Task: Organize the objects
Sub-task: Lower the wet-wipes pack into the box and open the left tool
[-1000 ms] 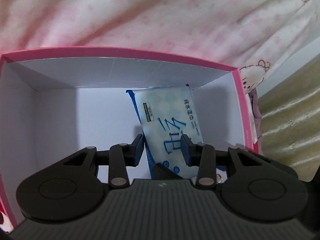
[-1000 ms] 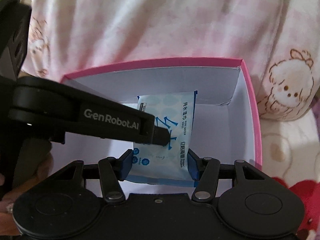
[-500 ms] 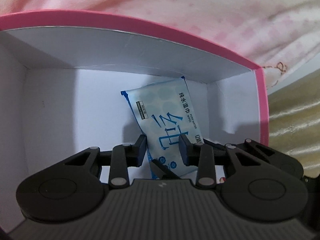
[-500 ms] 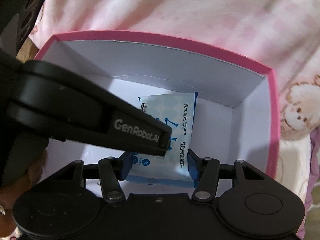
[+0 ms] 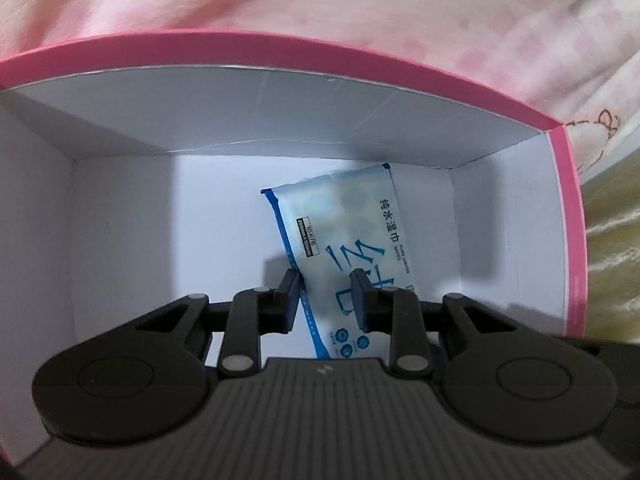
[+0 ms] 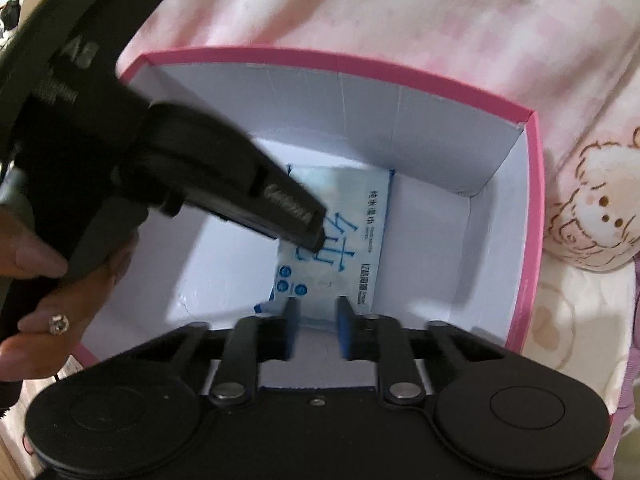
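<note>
Bedding (image 6: 400,8) in pink and white, printed with cartoon bears, fills the background of both views, and its pattern is blurred in places. On it stands a pink box (image 5: 280,46) with white inner walls, open at the top; its near wall is cut off by the gripper bodies in both views, and in the left wrist view its left side runs out of the picture.

The left gripper (image 5: 326,300) reaches into the box. Its fingers stand apart with a gap between them, and nothing is clamped; the packet shows through the gap and lies lower, on the floor. In the right wrist view the same tool crosses from the upper left, motion-blurred, and its tip covers part of the packet's print. The hand (image 6: 52,300) that holds it, with a ring, is partly cut off at the left edge.

The right gripper (image 6: 318,328) hovers over the near part of the box. Its blue pads (image 6: 344,332) are parted and hold nothing.

The wet wipes packet (image 5: 344,236), light blue with dark blue letters, lies flat on the white floor, right of the middle. Its long axis runs from the near side toward the far wall, slightly turned, and its far end lies close to that wall. Its near end is hidden behind the gripper bodies, and the small print is too fine to read.
</note>
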Tool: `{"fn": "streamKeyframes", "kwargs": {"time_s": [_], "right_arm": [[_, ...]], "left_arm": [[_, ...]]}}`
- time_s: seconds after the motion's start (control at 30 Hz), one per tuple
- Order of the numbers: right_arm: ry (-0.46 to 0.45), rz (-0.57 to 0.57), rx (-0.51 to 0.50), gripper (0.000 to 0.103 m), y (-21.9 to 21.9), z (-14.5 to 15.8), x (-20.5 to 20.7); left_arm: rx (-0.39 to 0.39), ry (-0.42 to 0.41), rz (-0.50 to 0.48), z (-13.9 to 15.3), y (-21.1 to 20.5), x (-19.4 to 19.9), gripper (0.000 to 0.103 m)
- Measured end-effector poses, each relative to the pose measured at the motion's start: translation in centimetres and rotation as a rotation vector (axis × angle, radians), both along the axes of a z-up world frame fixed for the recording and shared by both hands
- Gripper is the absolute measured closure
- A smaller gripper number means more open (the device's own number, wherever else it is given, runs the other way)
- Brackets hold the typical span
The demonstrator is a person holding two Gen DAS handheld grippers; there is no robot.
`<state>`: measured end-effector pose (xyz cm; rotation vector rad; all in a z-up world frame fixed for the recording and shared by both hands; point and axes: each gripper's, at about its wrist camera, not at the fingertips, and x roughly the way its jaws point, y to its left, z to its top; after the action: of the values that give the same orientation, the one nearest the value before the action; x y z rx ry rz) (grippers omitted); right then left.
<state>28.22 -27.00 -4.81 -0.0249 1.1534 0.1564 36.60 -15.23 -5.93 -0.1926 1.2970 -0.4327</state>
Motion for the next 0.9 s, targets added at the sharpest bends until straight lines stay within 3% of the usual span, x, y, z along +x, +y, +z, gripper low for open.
{"fn": "streamKeyframes", "kwargs": {"time_s": [0.07,0.17,0.37,0.57,0.7,0.9], "right_arm": [[0.016,0.004,0.002,0.092,0.1,-0.6,0.0],[0.024,-0.020,-0.019,0.093,0.0,-1.5,0.2],[-0.027,-0.040,-0.136,0.097,0.5,-1.9,0.4],[-0.066,-0.036,-0.097,0.098,0.5,-1.7,0.0],[0.030,-0.002,0.035,0.091,0.4,-1.3,-0.7],[0.149,0.004,-0.017,0.090,1.7,-2.5,0.5]], "left_arm": [[-0.023,0.010,0.006,0.1,-0.4,0.2,0.080],[-0.082,0.045,0.023,-0.2,-0.7,0.6,0.083],[-0.107,0.029,0.030,0.0,-1.3,0.8,0.084],[-0.127,0.020,0.035,0.5,-1.2,1.3,0.084],[-0.052,0.012,-0.003,1.1,-1.4,1.3,0.084],[0.001,0.020,-0.021,2.2,-0.8,1.7,0.084]]}}
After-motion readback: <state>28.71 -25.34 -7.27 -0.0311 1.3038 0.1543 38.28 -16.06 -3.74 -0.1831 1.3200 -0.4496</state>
